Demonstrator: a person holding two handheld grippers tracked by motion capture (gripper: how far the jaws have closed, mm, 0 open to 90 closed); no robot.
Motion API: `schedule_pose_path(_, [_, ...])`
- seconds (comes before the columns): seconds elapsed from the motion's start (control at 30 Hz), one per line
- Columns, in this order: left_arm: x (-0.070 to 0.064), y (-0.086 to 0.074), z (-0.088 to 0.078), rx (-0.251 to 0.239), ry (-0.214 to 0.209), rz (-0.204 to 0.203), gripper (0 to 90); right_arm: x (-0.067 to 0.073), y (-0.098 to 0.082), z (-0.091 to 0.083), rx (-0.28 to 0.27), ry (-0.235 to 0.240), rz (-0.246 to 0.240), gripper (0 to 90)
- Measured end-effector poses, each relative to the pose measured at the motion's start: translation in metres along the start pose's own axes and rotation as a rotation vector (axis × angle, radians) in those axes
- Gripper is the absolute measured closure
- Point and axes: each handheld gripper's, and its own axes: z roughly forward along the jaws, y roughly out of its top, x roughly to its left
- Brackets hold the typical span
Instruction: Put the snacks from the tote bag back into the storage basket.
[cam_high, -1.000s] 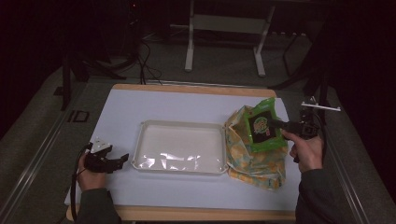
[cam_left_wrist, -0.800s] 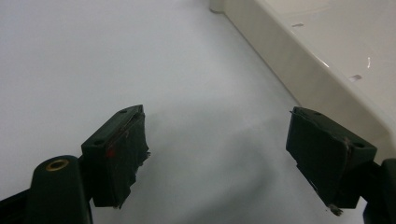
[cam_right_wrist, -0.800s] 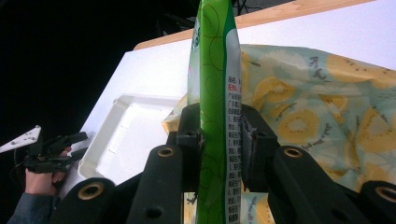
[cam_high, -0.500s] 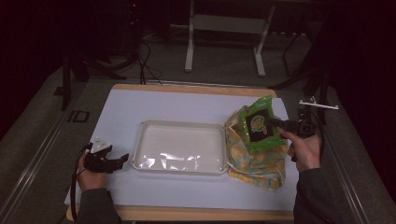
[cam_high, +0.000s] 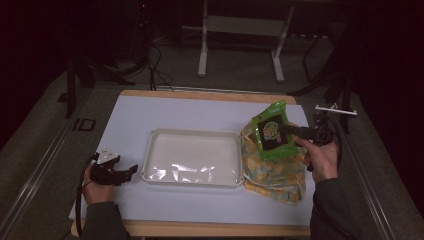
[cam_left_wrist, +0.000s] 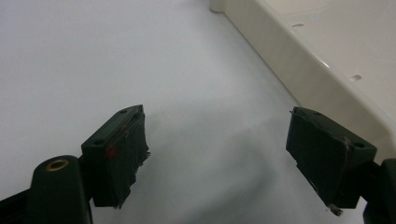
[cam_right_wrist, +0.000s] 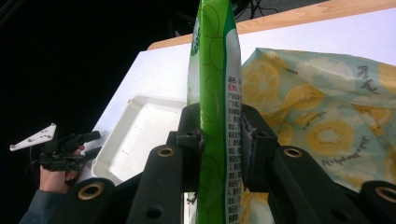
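White table: right claw (cam_high: 292, 131) grips green snack pouch (cam_high: 270, 132) w/ black panel, upright; left claw (cam_high: 131, 171) wide.

Glossy green plastic snack packet (cam_right_wrist: 215, 93); soft matt fruit-print cloth bag (cam_high: 274, 172); smooth, shiny white plastic tray (cam_high: 192, 134); matt white table cover (cam_left_wrist: 93, 60), probably paper; bare wooden table edge (cam_high: 200, 228).

Bare table (cam_high: 175, 112) around the white tray (cam_high: 192, 136); patterned bag (cam_high: 272, 172) right of it.
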Motion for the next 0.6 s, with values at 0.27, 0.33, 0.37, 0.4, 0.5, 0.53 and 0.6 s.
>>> schedule_pose_path(0.27, [0.000,0.000,0.000,0.000,0.000,0.000,20.6,0.005,0.001,0.006,0.000,0.016,-0.002,72.8])
schedule_pose_path(0.33, [0.000,0.000,0.000,0.000,-0.001,-0.002,20.5,0.006,0.001,0.007,0.000,0.017,-0.003,72.7])
schedule_pose_path(0.37, [0.000,0.000,0.000,-0.001,-0.001,-0.002,20.5,0.007,0.001,0.008,-0.001,0.019,-0.006,72.7])
schedule_pose_path(0.4, [0.000,0.000,0.000,-0.002,-0.002,-0.002,20.5,0.007,0.001,0.009,0.000,0.020,-0.005,72.7])
schedule_pose_path(0.5, [0.000,0.000,0.000,-0.002,-0.001,-0.003,20.6,0.009,0.001,0.011,0.001,0.022,-0.007,72.7])
schedule_pose_path(0.53, [0.000,0.000,0.000,-0.002,-0.001,-0.003,20.5,0.010,0.001,0.012,0.003,0.023,-0.006,72.7])
schedule_pose_path(0.6, [0.000,0.000,0.000,-0.001,0.000,-0.002,20.5,0.010,0.001,0.014,0.003,0.024,-0.005,72.7])
